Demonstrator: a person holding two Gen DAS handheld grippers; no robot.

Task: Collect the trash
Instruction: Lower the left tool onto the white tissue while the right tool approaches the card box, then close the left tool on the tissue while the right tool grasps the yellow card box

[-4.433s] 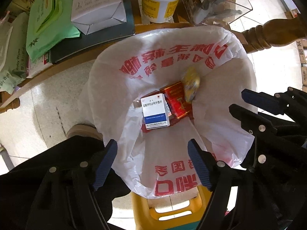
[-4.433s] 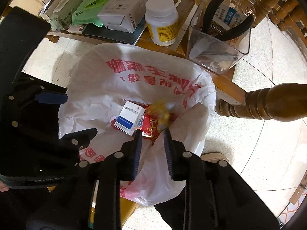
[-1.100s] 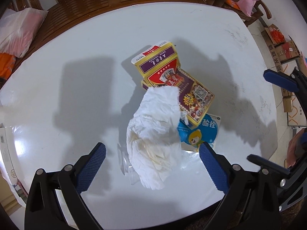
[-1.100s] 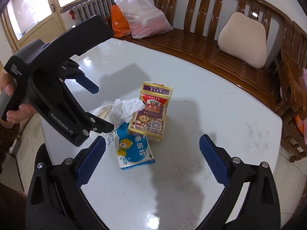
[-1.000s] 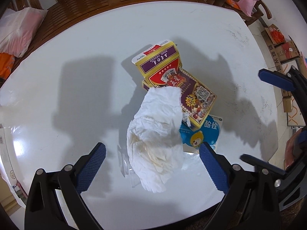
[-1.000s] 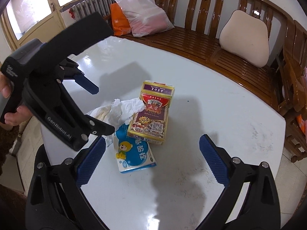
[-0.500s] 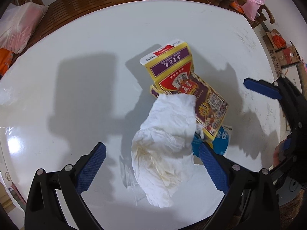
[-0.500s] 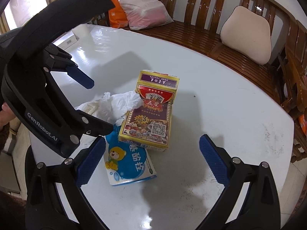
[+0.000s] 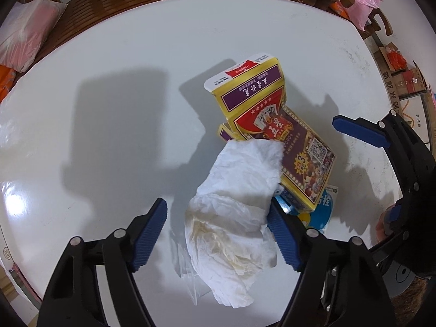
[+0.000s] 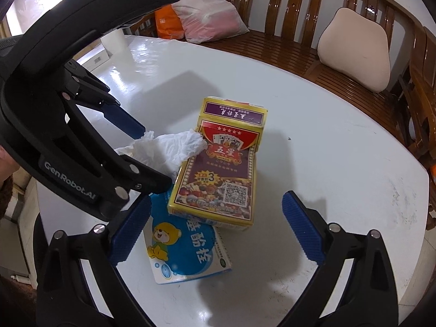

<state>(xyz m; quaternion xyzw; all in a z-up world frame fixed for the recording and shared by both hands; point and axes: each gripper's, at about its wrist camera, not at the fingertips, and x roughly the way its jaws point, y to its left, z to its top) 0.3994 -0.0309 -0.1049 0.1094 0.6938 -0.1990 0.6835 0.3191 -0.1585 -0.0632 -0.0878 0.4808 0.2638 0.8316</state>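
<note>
The worktop (image 9: pixel 109 62) is white, smooth and glossy, with bright reflections. The tissue (image 9: pixel 239 199) is soft crumpled paper, matt. The card box (image 10: pixel 223 169) is shiny printed cardboard with gold edges. The blue packet (image 10: pixel 188 253) looks like smooth printed carton. The bench (image 10: pixel 286 41) is glossy varnished wood; its cushion (image 10: pixel 354 57) is matt cloth. The tool pads (image 10: pixel 302 231) are ribbed blue rubber on matt black plastic.
</note>
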